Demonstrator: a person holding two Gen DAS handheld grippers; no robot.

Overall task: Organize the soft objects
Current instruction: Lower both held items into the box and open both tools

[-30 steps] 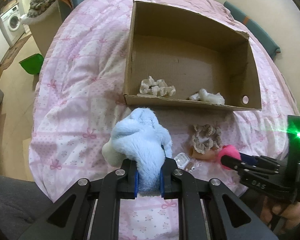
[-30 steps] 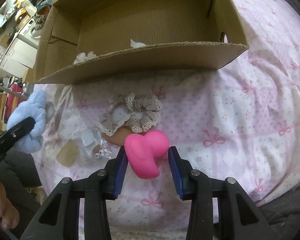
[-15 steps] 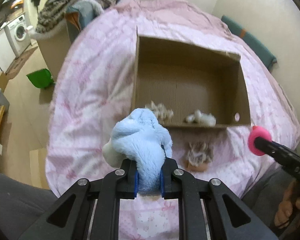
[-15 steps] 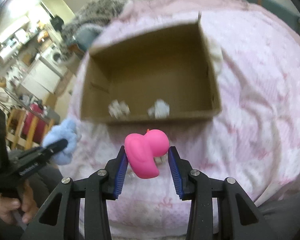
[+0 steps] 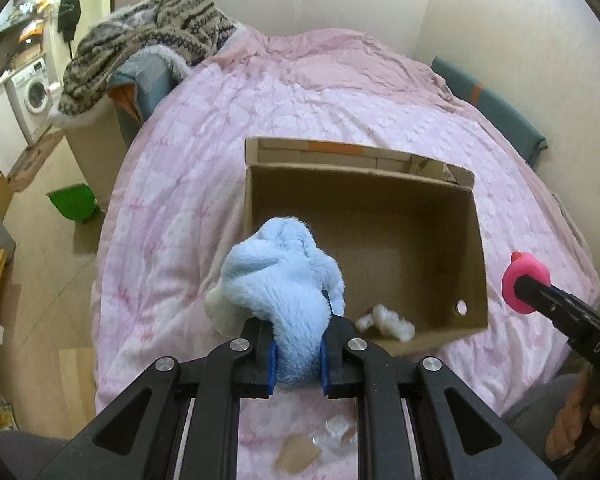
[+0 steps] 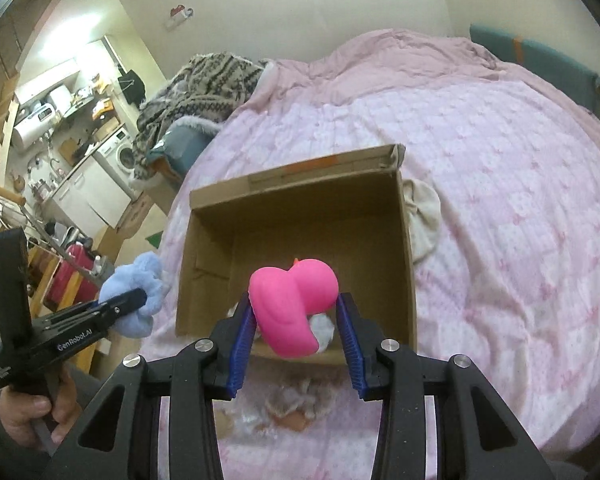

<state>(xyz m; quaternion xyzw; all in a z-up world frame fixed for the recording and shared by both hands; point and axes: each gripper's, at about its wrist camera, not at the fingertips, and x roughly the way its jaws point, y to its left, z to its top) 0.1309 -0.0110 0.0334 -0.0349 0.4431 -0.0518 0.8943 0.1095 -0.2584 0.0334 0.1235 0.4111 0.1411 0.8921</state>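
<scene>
My left gripper point(image 5: 297, 354) is shut on a fluffy light blue plush toy point(image 5: 280, 280) and holds it high above the near left corner of an open cardboard box point(image 5: 472, 248). My right gripper point(image 6: 294, 340) is shut on a pink soft duck point(image 6: 290, 304) above the box's near wall point(image 6: 407, 264). The duck also shows at the right of the left wrist view point(image 5: 524, 282), and the plush at the left of the right wrist view point(image 6: 134, 296). A white fluffy item point(image 5: 388, 322) lies inside the box near its front wall.
The box sits on a bed with a pink quilt point(image 5: 188, 184). A lace scrunchie point(image 6: 296, 398) and small scraps point(image 5: 296, 454) lie on the quilt in front of the box. A cream cloth point(image 6: 422, 216) lies by the box's right side. A patterned blanket point(image 5: 148, 36) is piled at the bed's far left.
Both grippers have risen and pulled back with their toys still held. The box now looks smaller and is seen from higher up; the duck now hangs over the box's near edge.
</scene>
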